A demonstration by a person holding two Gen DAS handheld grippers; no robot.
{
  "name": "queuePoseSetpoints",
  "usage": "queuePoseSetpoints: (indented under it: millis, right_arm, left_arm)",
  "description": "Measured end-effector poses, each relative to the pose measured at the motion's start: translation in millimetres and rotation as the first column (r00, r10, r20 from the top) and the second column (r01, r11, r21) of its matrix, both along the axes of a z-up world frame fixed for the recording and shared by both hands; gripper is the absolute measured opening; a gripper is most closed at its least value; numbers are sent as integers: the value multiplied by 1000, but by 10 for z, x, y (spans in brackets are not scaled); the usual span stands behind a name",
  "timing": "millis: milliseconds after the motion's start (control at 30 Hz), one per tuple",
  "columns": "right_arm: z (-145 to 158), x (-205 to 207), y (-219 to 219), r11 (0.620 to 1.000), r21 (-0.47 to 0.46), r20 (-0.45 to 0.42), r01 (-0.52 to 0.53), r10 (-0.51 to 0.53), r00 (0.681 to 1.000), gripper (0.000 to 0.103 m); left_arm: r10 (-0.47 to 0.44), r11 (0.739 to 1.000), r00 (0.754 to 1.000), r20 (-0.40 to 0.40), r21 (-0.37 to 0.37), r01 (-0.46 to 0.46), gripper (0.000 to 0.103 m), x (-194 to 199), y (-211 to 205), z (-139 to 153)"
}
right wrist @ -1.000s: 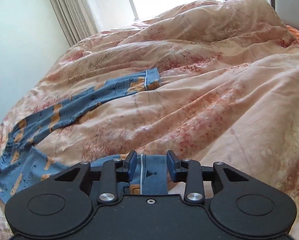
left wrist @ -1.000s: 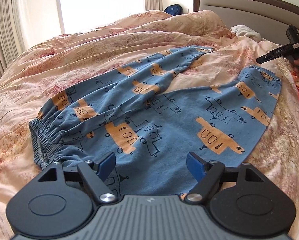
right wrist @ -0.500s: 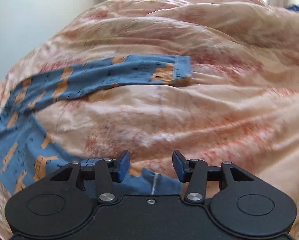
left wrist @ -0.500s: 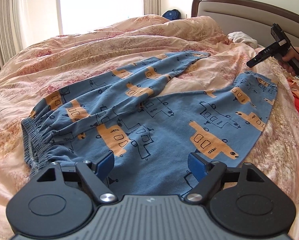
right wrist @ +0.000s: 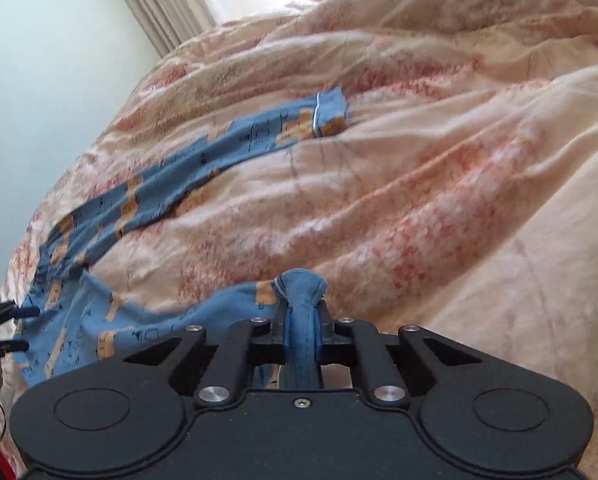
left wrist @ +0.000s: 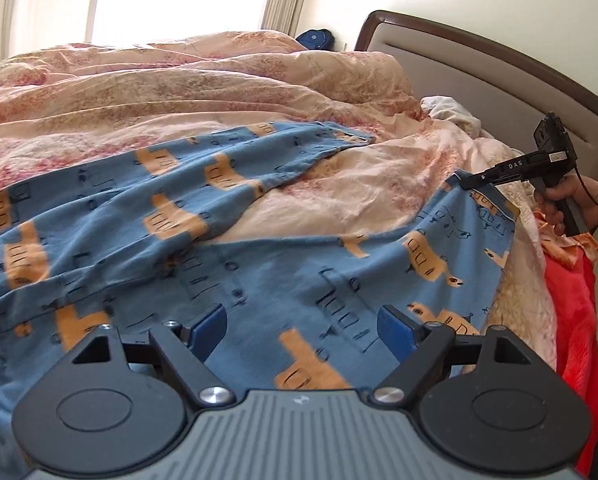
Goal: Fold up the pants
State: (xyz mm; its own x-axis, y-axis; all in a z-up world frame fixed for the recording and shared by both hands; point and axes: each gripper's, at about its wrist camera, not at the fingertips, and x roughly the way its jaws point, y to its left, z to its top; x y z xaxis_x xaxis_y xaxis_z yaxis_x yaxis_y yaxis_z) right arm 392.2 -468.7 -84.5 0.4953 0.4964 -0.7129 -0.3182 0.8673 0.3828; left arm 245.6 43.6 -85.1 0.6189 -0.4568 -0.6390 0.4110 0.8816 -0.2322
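Observation:
Blue pants with orange prints lie spread on the peach floral duvet, legs apart. My left gripper is open with blue pads, low over the near leg close to the crotch. My right gripper is shut on the bunched hem of the near leg. It also shows in the left wrist view, at the cuff on the right. The far leg's cuff lies flat on the duvet. The left gripper shows small in the right wrist view.
A padded headboard stands at the back right. A red cloth hangs at the bed's right edge. A white pillow and a blue object lie near the head. Curtains and window are behind.
My right gripper has closed on the near leg's hem, which it hovered over open before. My left gripper has moved along the near leg away from the waistband, still open.

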Motion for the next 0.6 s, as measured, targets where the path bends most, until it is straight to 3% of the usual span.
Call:
queuePoseSetpoints:
  millis: [100,233,333,400,467,533,567,600]
  right_arm:
    - [136,27,-75,1000,18,45,23,-24,999,11]
    - [10,100,-38,996,-82,15,41,-40,999,13]
    - [-155,56,-41,991,-119,-32,61,-65,997,24]
    - [-59,-50,-141,991,-80,1,107,-107,994,38]
    - [62,-196,-183,990,-98,65,104,-98,993,56]
    - [96,-350,-132,975,-214,117,55,-30,993,60]
    - [77,-393,-80,950,-307,134,48,-6,991,55]
    - [56,-456,-8,898,-437,165,39,38,986,53]
  left_arm:
    - [-21,1000,999,-31,-2,21,87,247,-265,-112]
    - [-22,995,995,-95,92,30,88,414,-544,-382]
    - [-58,984,996,-61,167,67,91,332,-642,-441]
    - [-83,980,995,-51,178,90,91,242,-616,-408]
    - [-92,975,995,-47,200,99,92,150,-523,-401]
    - [-96,966,994,-45,238,104,95,29,-373,-410]
    - [-94,962,994,-49,253,104,95,-55,-283,-403]
    - [-94,960,994,-51,260,104,95,-124,-201,-386]
